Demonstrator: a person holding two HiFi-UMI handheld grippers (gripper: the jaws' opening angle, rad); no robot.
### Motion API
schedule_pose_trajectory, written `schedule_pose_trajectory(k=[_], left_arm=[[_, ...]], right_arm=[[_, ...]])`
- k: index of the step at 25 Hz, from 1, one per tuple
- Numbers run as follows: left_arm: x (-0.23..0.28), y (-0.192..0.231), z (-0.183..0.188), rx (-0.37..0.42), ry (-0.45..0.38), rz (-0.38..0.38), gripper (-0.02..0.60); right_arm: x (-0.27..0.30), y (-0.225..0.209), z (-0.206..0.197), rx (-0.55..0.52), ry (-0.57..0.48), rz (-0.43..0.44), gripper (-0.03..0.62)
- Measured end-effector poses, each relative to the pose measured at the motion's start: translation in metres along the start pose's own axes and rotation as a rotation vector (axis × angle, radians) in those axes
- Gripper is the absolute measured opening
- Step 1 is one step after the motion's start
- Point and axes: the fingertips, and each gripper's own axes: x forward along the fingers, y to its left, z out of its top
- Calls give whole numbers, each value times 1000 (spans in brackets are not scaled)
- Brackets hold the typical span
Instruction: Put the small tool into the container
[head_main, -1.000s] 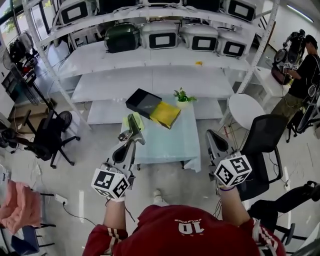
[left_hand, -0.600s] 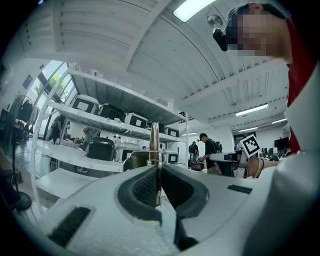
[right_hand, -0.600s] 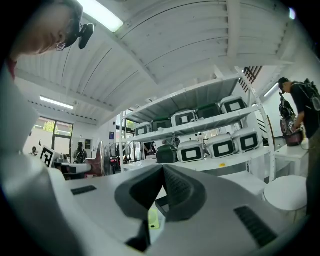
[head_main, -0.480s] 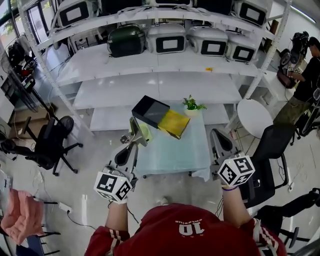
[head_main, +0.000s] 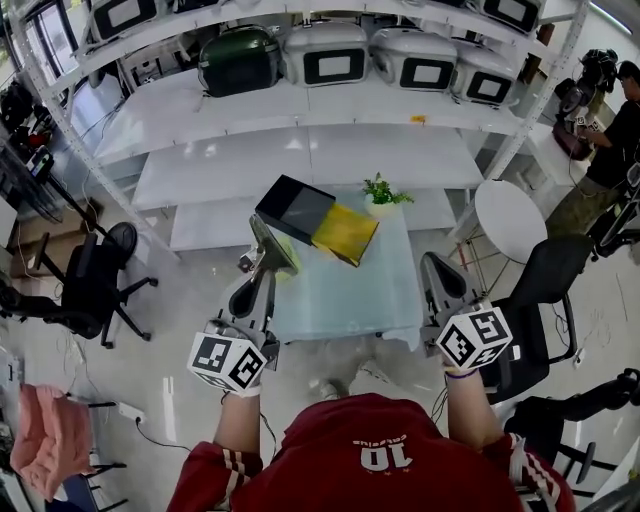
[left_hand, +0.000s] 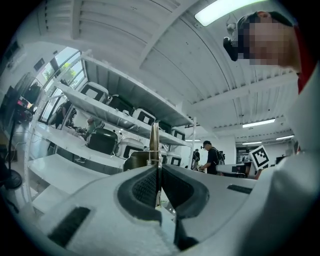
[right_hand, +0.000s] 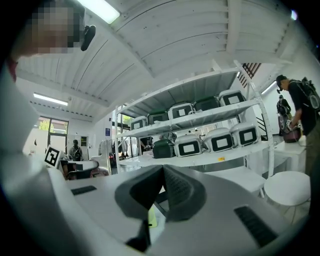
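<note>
– Metal tools, boxes, claws: how many of each?

– One small tool (head_main: 270, 243), thin and metal. Two boxes touch each other at the far end of the pale bench (head_main: 350, 290): a black box (head_main: 293, 208) on the left and a yellow box (head_main: 345, 232) on the right. Which one is the container, I cannot tell. One potted plant (head_main: 381, 192) stands at the far edge. There are two claws, the left claw (head_main: 262, 266) and the right claw (head_main: 432, 264). On the far shelf, one dark green case (head_main: 238, 60) sits in a row with three pale cases (head_main: 325, 55).

– What differs from a second ago?

– The bench has drawn nearer to the person and lies more squarely ahead. Both claws keep the same pose and closure.

– Where is the tool relative to the claw?

– The left claw is clamped on it, and its slim tip stands out beyond the pads. It hangs at the bench's left edge, on the near side of the black box and apart from it. The right claw is closed on nothing, by the bench's right edge.
</note>
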Motion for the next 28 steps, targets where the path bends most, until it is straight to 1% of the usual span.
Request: schedule_pose_trajectory(k=[3, 8, 12, 17, 20, 23, 26, 28], left_arm=[[11, -1, -5, -26, -8, 5, 3], [38, -3, -10, -32, -14, 24, 3], [63, -3, -14, -28, 1, 42, 3], [106, -6, -24, -15, 45, 32, 3], [130, -7, -36, -18, 82, 22, 5], [153, -12, -50, -34, 114, 1, 5], [171, -11, -68, -55, 149, -10, 5], [181, -10, -85, -70, 178, -14, 5]], right_arm=[[10, -6, -2, 5, -2, 10, 5], [39, -19, 7, 4, -28, 63, 5], [63, -33, 11, 17, -47, 106, 5], [92, -53, 16, -3, -61, 154, 5], [106, -63, 9, -3, -55, 172, 5], [115, -76, -3, 12, -36, 169, 5], [120, -87, -21, 29, -3, 175, 5], [122, -93, -36, 19, 28, 190, 5]])
